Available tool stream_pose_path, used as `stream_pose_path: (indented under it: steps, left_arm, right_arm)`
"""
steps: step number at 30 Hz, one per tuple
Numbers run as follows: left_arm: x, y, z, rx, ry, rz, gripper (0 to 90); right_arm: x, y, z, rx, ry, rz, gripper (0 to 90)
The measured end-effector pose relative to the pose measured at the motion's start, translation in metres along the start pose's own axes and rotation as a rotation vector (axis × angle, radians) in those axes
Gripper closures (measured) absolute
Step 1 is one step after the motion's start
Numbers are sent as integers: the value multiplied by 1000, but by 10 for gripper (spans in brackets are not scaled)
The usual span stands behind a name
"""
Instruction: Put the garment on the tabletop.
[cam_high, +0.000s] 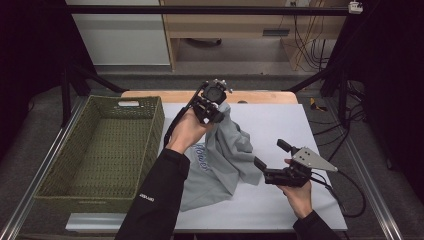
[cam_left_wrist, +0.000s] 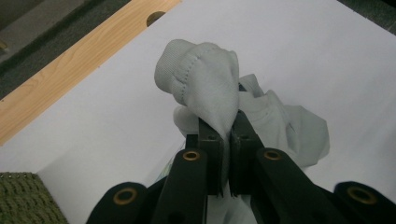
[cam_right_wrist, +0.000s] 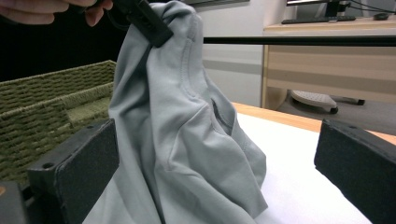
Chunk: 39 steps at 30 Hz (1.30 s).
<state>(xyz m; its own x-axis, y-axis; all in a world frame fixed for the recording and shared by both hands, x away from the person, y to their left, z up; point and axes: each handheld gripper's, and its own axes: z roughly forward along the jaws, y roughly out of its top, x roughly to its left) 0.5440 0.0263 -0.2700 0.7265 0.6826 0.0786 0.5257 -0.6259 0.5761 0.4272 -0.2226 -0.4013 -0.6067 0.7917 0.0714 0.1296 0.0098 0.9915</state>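
A light grey T-shirt (cam_high: 222, 155) with blue lettering hangs in a peak above the white table top (cam_high: 280, 125), its lower part pooled on the surface. My left gripper (cam_high: 216, 111) is raised over the table's far middle and is shut on a ribbed edge of the T-shirt (cam_left_wrist: 205, 88), the jaws pressed together on the fabric. My right gripper (cam_high: 270, 155) stands open near the table's right front, just right of the cloth, with the T-shirt (cam_right_wrist: 182, 140) hanging beyond its wide-apart jaws and nothing between them.
A woven green basket (cam_high: 60, 177) stands along the left side, empty inside. A wooden strip (cam_high: 260, 96) runs along the table's far edge. Cables (cam_high: 345, 200) trail from the right gripper over the table's right front. A black frame (cam_high: 200, 10) surrounds the workspace.
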Motion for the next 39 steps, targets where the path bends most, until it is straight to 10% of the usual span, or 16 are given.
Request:
stream_pose_path:
  steps: [22,30,39]
  left_arm:
    - [-20,-28,61,89,-64,42,809]
    - [-17,-25,36,-28,-56,43,444]
    - [-11,-41,1,-265,-64,-29,265]
  right_arm:
    - [-11,-19,-13,23,-8,35,5]
    - [-9,-21,-11,32,3,45,4]
    - [-11,-22,-9,36,-4,20,3]
